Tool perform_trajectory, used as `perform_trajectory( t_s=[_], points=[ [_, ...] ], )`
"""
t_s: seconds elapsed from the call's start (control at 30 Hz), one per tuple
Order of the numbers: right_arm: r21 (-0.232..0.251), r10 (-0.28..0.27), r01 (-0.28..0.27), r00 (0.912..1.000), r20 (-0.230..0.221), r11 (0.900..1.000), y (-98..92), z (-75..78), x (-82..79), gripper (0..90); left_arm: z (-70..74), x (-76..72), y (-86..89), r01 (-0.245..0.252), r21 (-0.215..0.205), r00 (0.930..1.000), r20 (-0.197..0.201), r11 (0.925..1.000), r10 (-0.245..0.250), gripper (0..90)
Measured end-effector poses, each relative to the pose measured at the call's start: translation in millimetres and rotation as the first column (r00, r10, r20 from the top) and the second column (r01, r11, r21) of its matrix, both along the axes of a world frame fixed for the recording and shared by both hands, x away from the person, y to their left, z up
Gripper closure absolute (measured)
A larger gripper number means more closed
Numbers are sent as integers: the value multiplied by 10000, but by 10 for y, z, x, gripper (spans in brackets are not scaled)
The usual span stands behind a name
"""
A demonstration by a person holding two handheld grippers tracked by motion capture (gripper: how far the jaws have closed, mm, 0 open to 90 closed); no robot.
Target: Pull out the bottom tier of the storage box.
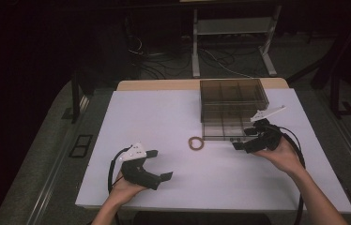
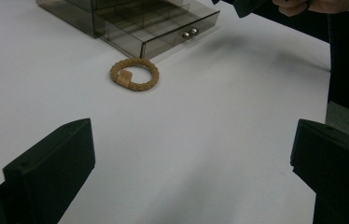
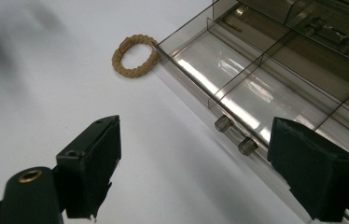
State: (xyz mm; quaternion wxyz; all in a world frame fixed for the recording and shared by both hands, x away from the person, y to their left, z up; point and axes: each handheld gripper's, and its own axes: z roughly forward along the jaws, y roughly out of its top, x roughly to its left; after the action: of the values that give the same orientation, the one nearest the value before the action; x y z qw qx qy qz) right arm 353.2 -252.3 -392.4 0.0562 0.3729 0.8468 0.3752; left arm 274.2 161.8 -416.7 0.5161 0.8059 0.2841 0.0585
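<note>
On the white table [image 1: 173, 187], toward its far right, sits a smoky clear drawer box [image 1: 232, 96], its bottom drawer [image 1: 223, 131] pulled out toward the person. The drawer is split into compartments (what lies in them is too dim to make out), and its front carries two small round knobs [image 3: 235, 135].

The right gripper [image 1: 245, 143], held in the person's right hand [image 1: 284, 154], hovers just in front of the open drawer. Jaws apart, nothing between them; the knobs lie just beyond.

The left gripper [image 1: 162, 164] rests low at the near left, well apart from the box. Jaws wide apart and empty.

A braided tan ring [image 1: 196, 143] lies flat on the table, just beside the drawer's front left corner, between the two grippers.
</note>
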Motion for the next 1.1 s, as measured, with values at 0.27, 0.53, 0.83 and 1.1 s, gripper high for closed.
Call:
perform_trajectory(
  t_s=[0.27, 0.53, 0.83, 1.1],
  points=[
    [460, -354, 355, 9994, -10, 9983, -52, 35, -119, 104, -1, 3, -3, -2, 15, 10000, 8, 10000, 2, 0],
    [875, -808, 799, 9967, 79, 9930, -118, 63, -235, 0, -2, 3, -6, -2, 17, 10000, 0, 10000, 2, 0],
    [1385, -984, 954, 9950, 147, 9858, -186, 5, -340, 0, -1, 3, -12, 4, 22, 10000, -18, 10000, -4, 0],
    [1509, -1068, 1029, 9941, 174, 9832, -181, -51, -460, 0, -1, 6, -9, 20, 31, 10000, 29, 10000, -20, 0]
  ],
)
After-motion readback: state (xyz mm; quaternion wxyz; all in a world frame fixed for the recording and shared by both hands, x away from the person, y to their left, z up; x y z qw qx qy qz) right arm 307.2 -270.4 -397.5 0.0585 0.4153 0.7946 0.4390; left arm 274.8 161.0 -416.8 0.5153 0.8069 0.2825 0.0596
